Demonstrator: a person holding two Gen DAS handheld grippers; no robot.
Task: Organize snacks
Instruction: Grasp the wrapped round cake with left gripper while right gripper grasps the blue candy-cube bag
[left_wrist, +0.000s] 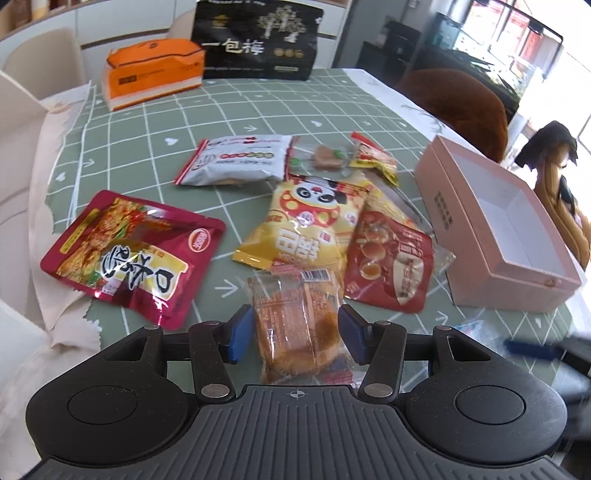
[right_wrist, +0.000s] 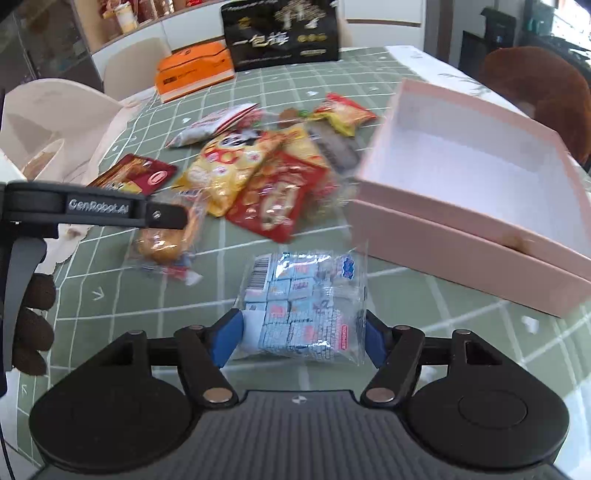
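My left gripper has its blue pads on either side of a clear-wrapped orange pastry packet, closed against its sides; the same packet shows in the right wrist view. My right gripper is closed on a clear bag of light-blue candies. Loose snacks lie on the green checked tablecloth: a dark red pouch, a yellow panda bag, a red packet, a white packet and a small yellow-red packet. An open, empty pink box stands to the right.
An orange tissue pack and a tall black bag stand at the table's far edge. A brown chair is behind the box. White chairs stand at the left. The left gripper's arm crosses the right wrist view.
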